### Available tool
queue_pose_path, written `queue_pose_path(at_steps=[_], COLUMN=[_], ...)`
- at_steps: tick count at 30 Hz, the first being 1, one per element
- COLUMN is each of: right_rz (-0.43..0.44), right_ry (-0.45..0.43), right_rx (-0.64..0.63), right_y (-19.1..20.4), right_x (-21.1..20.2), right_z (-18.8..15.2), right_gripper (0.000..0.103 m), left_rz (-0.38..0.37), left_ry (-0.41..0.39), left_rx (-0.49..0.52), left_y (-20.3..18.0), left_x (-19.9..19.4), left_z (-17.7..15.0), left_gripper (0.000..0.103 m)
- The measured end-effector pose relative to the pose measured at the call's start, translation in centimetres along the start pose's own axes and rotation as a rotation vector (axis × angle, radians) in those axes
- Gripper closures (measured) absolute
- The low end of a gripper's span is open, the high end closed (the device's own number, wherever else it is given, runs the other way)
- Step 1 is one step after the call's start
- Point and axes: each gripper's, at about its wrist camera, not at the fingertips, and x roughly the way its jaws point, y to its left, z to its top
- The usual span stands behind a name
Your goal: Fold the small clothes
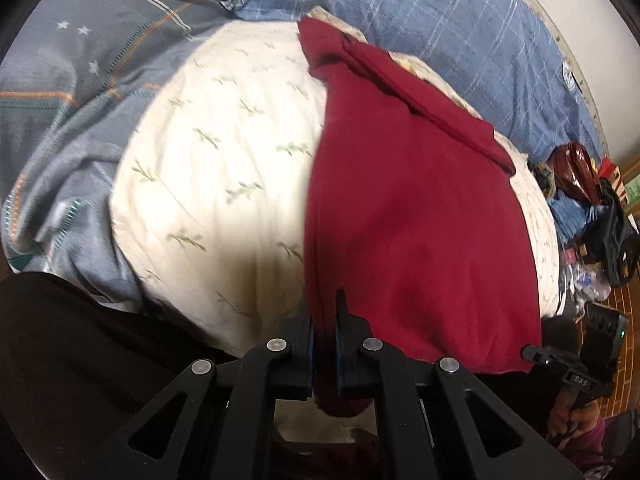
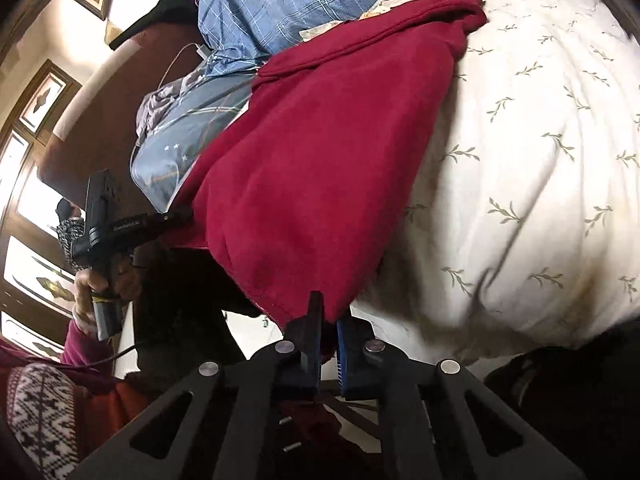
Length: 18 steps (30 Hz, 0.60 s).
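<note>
A dark red garment lies spread over a cream pillow with a leaf print. In the left wrist view my left gripper is shut on the garment's near left corner, red cloth pinched between the blue pads. My right gripper shows at the garment's near right corner. In the right wrist view the red garment drapes over the cream pillow, and my right gripper is shut on its near hem. The left gripper shows at the cloth's left corner, held by a hand.
Blue plaid bedding lies behind the pillow and a grey-blue quilt with stars to its left. Dark clutter and bags sit at the right. A wooden headboard and a white charger cable show at left in the right wrist view.
</note>
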Motion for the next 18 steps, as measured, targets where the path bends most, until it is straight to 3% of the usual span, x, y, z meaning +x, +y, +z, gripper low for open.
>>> queue_pose_path(at_steps=[1,3,5,6,7,9,15,17,18], right_rz=[-0.007,-0.029,-0.016,-0.003,0.006,0.01,0.055,0.053,0.054], right_ry=[0.014,0.019,-0.014,-0.037,-0.048,-0.035,0.02,0.018,0.016], right_rx=[0.013,0.07,0.13,0.155,0.165,0.167,0.121,0.105,0.112], right_y=[-0.1,-0.7,-1.6,-2.1,-2.4,-2.6,-1.6,-1.3,-1.4], right_x=[0.5,0.9,0.7,0.5,0.4,1.0,3.4,4.2,4.7], right_z=[0.1,0.4,0.5,0.5,0.5,0.9,1.3,1.5,1.6], right_gripper=[0.094,0.087,0.059,0.04,0.037,0.037,0.042,0.059,0.073], left_rz=[0.012,0.033,0.037,0.041,0.047,0.057,0.059,0.048,0.038], left_ry=[0.002,0.006,0.011,0.013,0.013,0.019,0.062,0.072,0.075], left_rx=[-0.002,-0.007,-0.012,-0.011,-0.009,-0.006,-0.008,-0.022,-0.024], left_y=[-0.1,-0.2,-0.2,-0.2,-0.3,-0.5,-0.7,-0.6,-0.7], left_x=[0.4,1.0,1.3,1.5,1.6,2.0,4.0,4.6,4.7], left_z=[-0.1,-0.2,-0.3,-0.3,-0.3,-0.3,-0.2,0.0,0.1], left_gripper=[0.096,0.082,0.066,0.059,0.056,0.05,0.05,0.053,0.058])
